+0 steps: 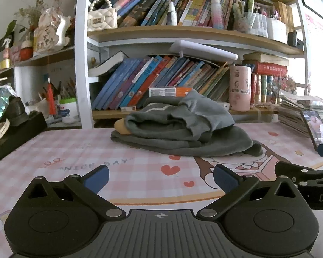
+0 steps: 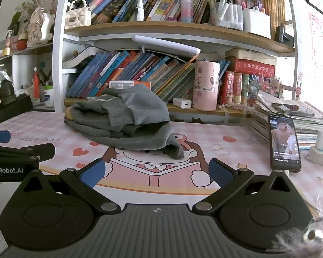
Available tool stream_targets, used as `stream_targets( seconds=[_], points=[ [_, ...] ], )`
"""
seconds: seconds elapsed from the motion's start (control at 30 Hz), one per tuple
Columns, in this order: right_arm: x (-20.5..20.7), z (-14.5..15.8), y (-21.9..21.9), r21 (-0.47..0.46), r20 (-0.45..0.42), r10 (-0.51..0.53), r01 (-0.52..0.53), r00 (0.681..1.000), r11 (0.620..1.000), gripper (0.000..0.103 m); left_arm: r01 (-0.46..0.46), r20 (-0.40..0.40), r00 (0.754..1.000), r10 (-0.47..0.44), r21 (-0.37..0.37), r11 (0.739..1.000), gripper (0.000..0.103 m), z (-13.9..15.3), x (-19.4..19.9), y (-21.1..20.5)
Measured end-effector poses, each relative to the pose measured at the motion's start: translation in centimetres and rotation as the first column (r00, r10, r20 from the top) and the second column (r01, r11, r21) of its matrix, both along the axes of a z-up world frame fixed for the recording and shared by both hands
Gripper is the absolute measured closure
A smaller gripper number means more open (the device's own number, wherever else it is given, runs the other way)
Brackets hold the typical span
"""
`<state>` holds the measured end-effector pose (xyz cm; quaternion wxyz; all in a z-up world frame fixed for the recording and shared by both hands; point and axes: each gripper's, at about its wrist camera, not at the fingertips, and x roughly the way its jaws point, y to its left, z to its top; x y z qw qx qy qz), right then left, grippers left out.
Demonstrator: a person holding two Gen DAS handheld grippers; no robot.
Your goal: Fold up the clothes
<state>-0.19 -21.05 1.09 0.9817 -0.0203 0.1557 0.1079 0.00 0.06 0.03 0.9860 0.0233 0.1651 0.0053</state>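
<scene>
A grey garment (image 1: 178, 129) lies in a loosely folded heap on the pink checked desk mat (image 1: 75, 157), in front of the bookshelf. It also shows in the right wrist view (image 2: 127, 122), with a yellowish patch at its left end. My left gripper (image 1: 160, 179) is open and empty, low over the mat, short of the heap. My right gripper (image 2: 156, 172) is open and empty, near the heap's right front corner. The right gripper's body shows at the right edge of the left wrist view (image 1: 308, 178). The left gripper shows at the left edge of the right wrist view (image 2: 15, 154).
A bookshelf (image 2: 183, 32) full of books stands behind the desk. A phone (image 2: 284, 142) leans lit against a paper stack (image 2: 290, 116) at the right, next to a white charger (image 2: 320, 146). A pink canister (image 2: 205, 86) and black objects (image 1: 13, 129) at the left border the mat.
</scene>
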Motion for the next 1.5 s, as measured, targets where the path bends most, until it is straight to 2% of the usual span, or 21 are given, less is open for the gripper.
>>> stream_targets(
  seconds=[0.23, 0.4, 1.5],
  points=[
    [0.06, 0.03, -0.02, -0.002, -0.002, 0.001, -0.001, 1.0, 1.0, 0.0, -0.006, -0.024, 1.0, 0.005, -0.034, 0.999, 0.0, 0.14, -0.01, 0.26],
    [0.1, 0.05, -0.04, -0.003, -0.004, 0.001, -0.001, 1.0, 1.0, 0.0, -0.01, -0.012, 1.0, 0.01, -0.001, 1.0, 0.0, 0.0, -0.15, -0.48],
    [0.12, -0.03, -0.03, 0.006, -0.009, -0.004, 0.004, 1.0, 1.0, 0.0, -0.017, -0.012, 1.0, 0.017, 0.0, 1.0, 0.0, 0.09, -0.09, -0.34]
  ],
)
